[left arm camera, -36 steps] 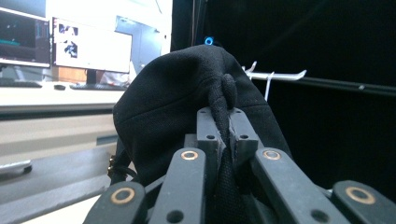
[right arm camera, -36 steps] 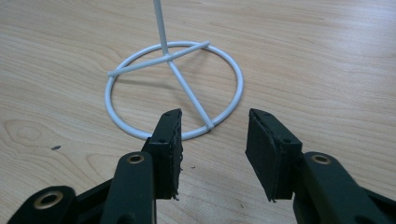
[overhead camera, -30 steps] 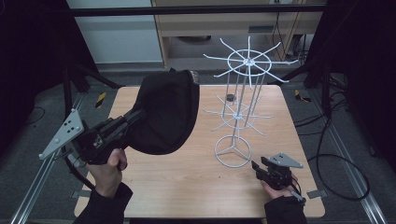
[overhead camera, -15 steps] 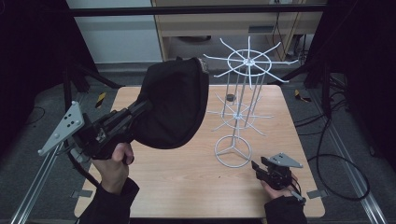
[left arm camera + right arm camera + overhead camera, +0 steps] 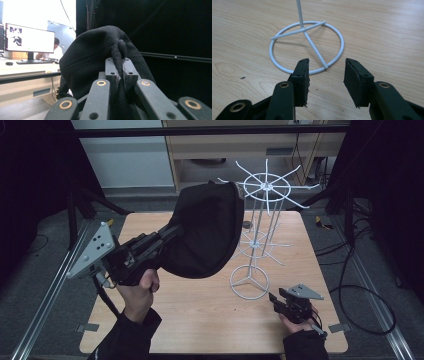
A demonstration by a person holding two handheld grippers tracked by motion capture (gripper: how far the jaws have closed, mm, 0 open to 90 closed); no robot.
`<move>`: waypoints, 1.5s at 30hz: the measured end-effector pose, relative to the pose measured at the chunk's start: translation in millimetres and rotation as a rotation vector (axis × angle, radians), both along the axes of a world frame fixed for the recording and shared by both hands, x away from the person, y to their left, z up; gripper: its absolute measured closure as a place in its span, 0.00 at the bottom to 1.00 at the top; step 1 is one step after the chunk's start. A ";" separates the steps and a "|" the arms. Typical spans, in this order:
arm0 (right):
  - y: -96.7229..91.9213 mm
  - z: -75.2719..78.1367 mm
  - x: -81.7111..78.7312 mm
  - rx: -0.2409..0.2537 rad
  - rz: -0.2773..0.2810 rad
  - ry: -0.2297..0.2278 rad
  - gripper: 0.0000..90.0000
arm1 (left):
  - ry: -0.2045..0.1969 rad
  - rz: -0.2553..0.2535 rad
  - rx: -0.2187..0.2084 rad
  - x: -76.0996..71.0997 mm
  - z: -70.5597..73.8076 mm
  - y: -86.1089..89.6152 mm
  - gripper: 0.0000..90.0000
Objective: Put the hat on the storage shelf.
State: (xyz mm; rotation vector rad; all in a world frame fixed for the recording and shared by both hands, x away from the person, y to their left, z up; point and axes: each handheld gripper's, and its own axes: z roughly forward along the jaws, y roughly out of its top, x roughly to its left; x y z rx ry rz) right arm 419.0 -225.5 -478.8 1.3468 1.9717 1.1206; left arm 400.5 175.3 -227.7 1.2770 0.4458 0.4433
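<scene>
A black fabric cap [image 5: 210, 230] hangs in the air over the left half of the wooden table [image 5: 200, 320]. My left gripper [image 5: 172, 232] is shut on a bunched fold of its edge. In the left gripper view the cap [image 5: 92, 55] bulges above the pads of my left gripper [image 5: 121, 67], which pinch the fold. The cap's far side sits close to the top spokes of a white wire rack [image 5: 256, 240]. My right gripper [image 5: 272, 297] rests low by the rack's ring base [image 5: 249, 282]. In the right gripper view my right gripper [image 5: 327, 67] stands open with nothing between its pads, just short of the ring base [image 5: 303, 29].
A small dark object [image 5: 246, 224] lies on the table behind the rack. A yellow-and-black tool [image 5: 325, 225] lies on the floor at the right. Metal rails [image 5: 45, 290] run along both table sides. A monitor [image 5: 30, 38] and a seated person [image 5: 56, 51] are far off.
My left gripper has carried the cap up and to the right, nearer the rack's top spokes. The right gripper has stayed in place.
</scene>
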 end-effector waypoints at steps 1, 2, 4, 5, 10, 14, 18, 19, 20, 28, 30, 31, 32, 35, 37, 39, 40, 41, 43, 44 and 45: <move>0.0 -0.1 0.1 0.001 0.001 0.001 0.61 | 0.007 -0.005 0.003 2.5 -2.3 -2.3 0.94; 0.0 -0.1 0.1 0.001 0.001 0.001 0.61 | 0.007 -0.005 0.003 2.5 -2.3 -2.3 0.94; 0.1 -0.2 0.2 0.002 0.002 0.003 0.61 | 0.019 -0.008 0.006 5.1 -5.6 -5.3 0.94; 0.4 0.1 0.0 0.006 0.002 0.007 0.61 | 0.023 -0.009 0.008 6.0 -7.2 -6.4 0.94; 1.2 -0.4 0.1 0.006 0.004 0.013 0.61 | 0.047 -0.013 0.020 9.7 -17.0 -9.5 0.94; 0.8 -0.7 0.3 0.002 0.004 0.011 0.61 | 0.067 -0.006 0.039 10.9 -23.8 -9.9 0.92; 0.9 -1.4 0.8 -0.006 0.006 0.010 0.61 | 0.093 0.005 0.072 11.4 -33.1 -11.0 0.90; 0.9 -1.4 0.8 -0.007 0.006 0.009 0.61 | 0.100 0.007 0.081 11.8 -36.2 -11.5 0.90; 1.4 -0.9 0.4 0.000 0.005 0.016 0.61 | 0.117 0.011 0.098 13.1 -42.4 -13.2 0.90; 1.3 -1.9 1.0 -0.014 0.006 0.011 0.60 | 0.160 0.018 0.146 18.6 -60.5 -23.1 0.90; 1.3 -1.9 1.0 -0.014 0.007 0.011 0.60 | 0.170 0.012 0.154 20.0 -64.4 -26.1 0.90; 1.4 -1.9 1.1 -0.015 0.007 0.011 0.60 | 0.172 0.010 0.157 20.2 -65.4 -27.2 0.90; 1.6 -1.9 0.9 -0.013 0.006 0.012 0.60 | 0.174 0.007 0.162 20.4 -66.7 -28.8 0.90; 2.0 -1.5 0.5 -0.006 0.008 0.017 0.59 | 0.177 0.005 0.176 20.8 -68.4 -31.9 0.88; 1.9 -1.5 0.5 -0.009 0.007 0.017 0.59 | 0.182 0.004 0.186 21.3 -69.5 -32.9 0.87; 1.9 -1.5 0.4 -0.009 0.007 0.017 0.59 | 0.183 0.007 0.195 21.7 -71.0 -32.5 0.83; 1.9 -1.6 0.4 -0.009 0.007 0.018 0.59 | 0.186 0.003 0.199 21.6 -71.7 -31.5 0.81; 2.0 -1.6 0.5 -0.009 0.007 0.018 0.59 | 0.189 0.001 0.201 21.3 -72.2 -30.7 0.80; 2.0 -1.7 0.6 -0.010 0.007 0.017 0.59 | 0.191 0.003 0.205 19.7 -73.8 -28.2 0.76; 2.0 -1.7 0.5 -0.011 0.006 0.017 0.58 | 0.197 0.011 0.213 17.9 -75.9 -25.0 0.70; 2.0 -1.7 0.5 -0.011 0.006 0.017 0.58 | 0.197 0.011 0.213 17.9 -75.9 -25.0 0.67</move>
